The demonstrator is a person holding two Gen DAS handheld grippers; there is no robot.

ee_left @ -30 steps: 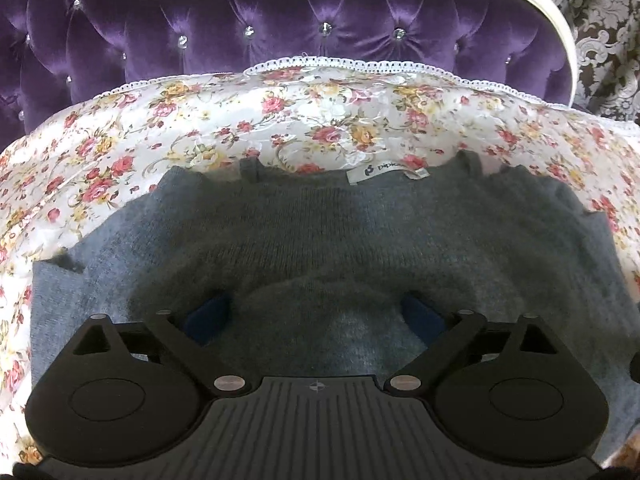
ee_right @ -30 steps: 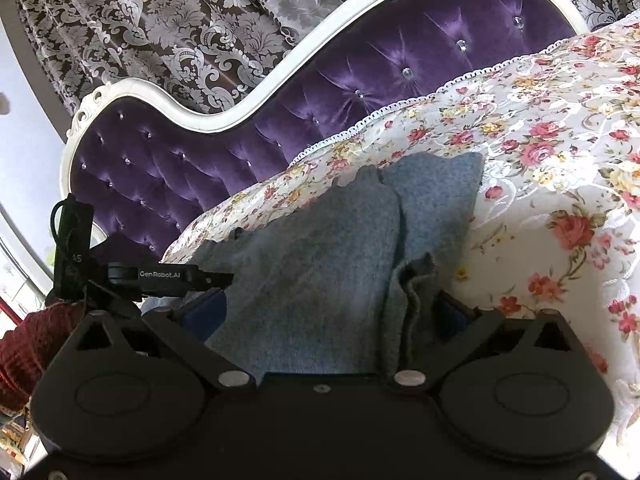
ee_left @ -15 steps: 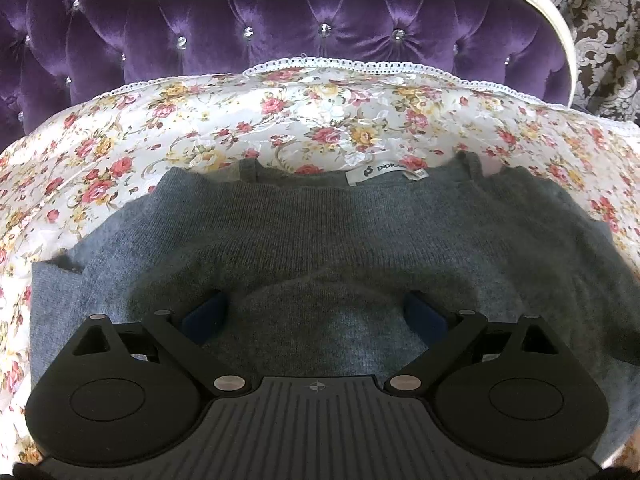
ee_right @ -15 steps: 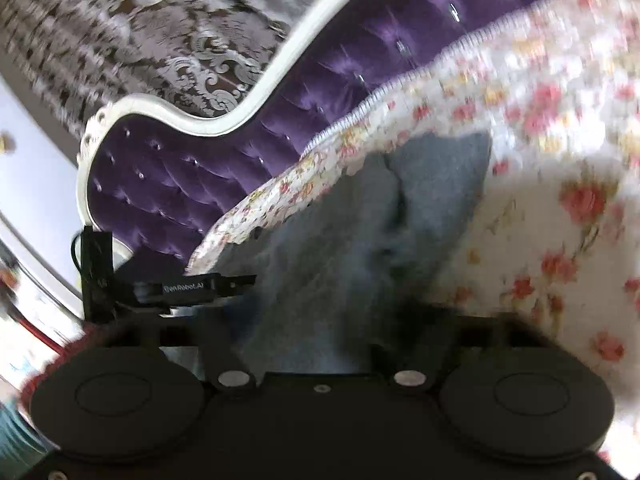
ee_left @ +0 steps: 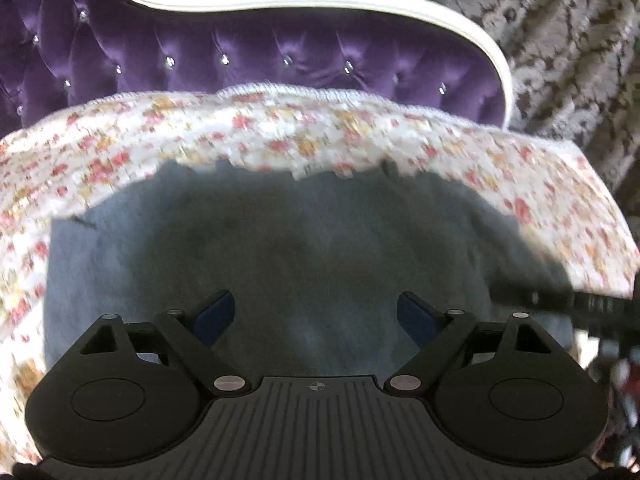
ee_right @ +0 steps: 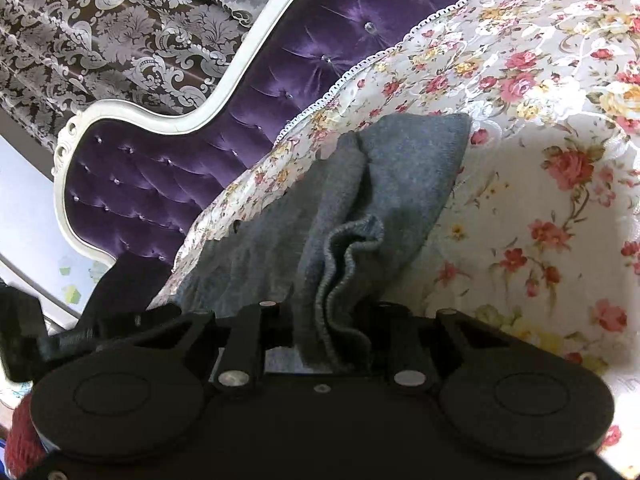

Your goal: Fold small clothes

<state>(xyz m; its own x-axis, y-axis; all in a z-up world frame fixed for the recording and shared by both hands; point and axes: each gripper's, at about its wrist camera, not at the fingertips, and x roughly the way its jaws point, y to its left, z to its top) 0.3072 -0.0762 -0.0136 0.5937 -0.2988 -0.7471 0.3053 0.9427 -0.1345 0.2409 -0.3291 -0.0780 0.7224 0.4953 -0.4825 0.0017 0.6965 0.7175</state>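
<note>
A grey knit sweater (ee_left: 304,248) lies spread on the floral bedspread (ee_left: 280,136). My left gripper (ee_left: 316,312) hovers over its middle with the blue pads wide apart, holding nothing. In the right wrist view the sweater (ee_right: 400,184) runs away from me, and my right gripper (ee_right: 334,320) is shut on a bunched ribbed edge of it (ee_right: 344,280), which is pinched between the jaws and lifted into folds. The right gripper's black body shows blurred at the right edge of the left wrist view (ee_left: 560,300).
A purple tufted headboard (ee_left: 240,52) with a white frame (ee_right: 168,120) stands behind the bed. Patterned curtains (ee_right: 100,32) hang beyond it. The bedspread's lace edge (ee_right: 420,28) runs along the headboard. A dark red knit thing (ee_right: 20,440) shows at lower left.
My right gripper has closed on the sweater's edge, bunching it. My left gripper has pulled back and up; its view is blurred with motion, and the jaws stay open.
</note>
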